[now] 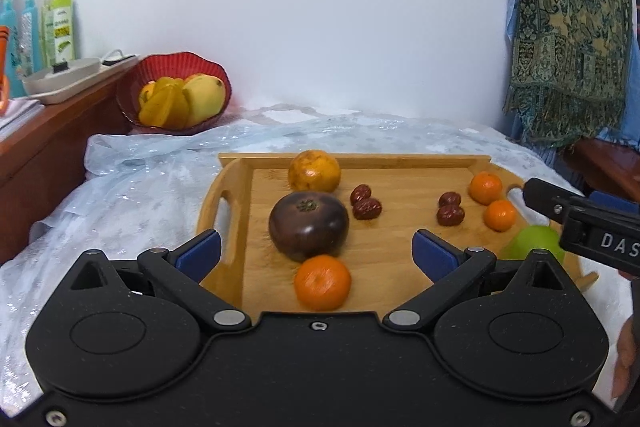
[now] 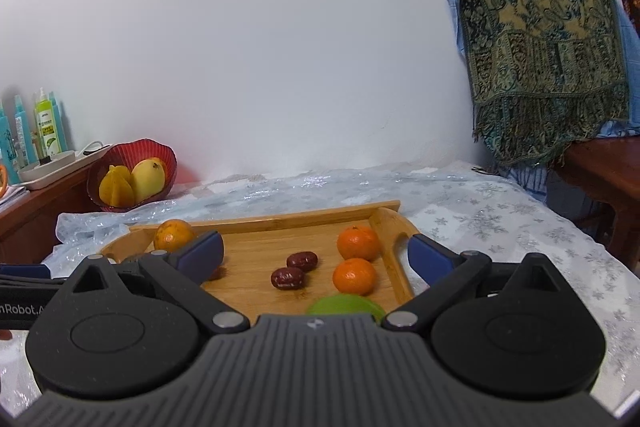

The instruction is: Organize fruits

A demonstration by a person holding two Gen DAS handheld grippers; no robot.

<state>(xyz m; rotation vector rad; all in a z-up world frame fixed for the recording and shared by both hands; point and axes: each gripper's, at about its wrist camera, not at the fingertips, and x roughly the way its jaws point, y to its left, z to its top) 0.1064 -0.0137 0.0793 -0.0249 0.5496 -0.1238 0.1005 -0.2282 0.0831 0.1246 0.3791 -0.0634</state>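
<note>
Left gripper (image 1: pixel 316 253): jaws spread wide, nothing held; near tangerine (image 1: pixel 322 282) sits between blue pads, untouched, dark tomato (image 1: pixel 308 226) just beyond. Right gripper (image 2: pixel 316 253): jaws wide apart, empty; green fruit (image 2: pixel 346 305) just under its nose at tray's near right edge. Wooden tray (image 1: pixel 404 255): bare wood mid-floor between date pairs. Large orange (image 1: pixel 314 170) against far rim. Two tangerines (image 2: pixel 356 259) near right handle. Red basket (image 1: pixel 176 67) well apart, far left.

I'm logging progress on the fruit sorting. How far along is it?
Barely started. Done: nothing visibly sorted; oranges, red dates, a dark tomato and a green fruit lie scattered on the bamboo tray. In hand: nothing; left tool and right tool are open. Left: grouping everything.
</note>
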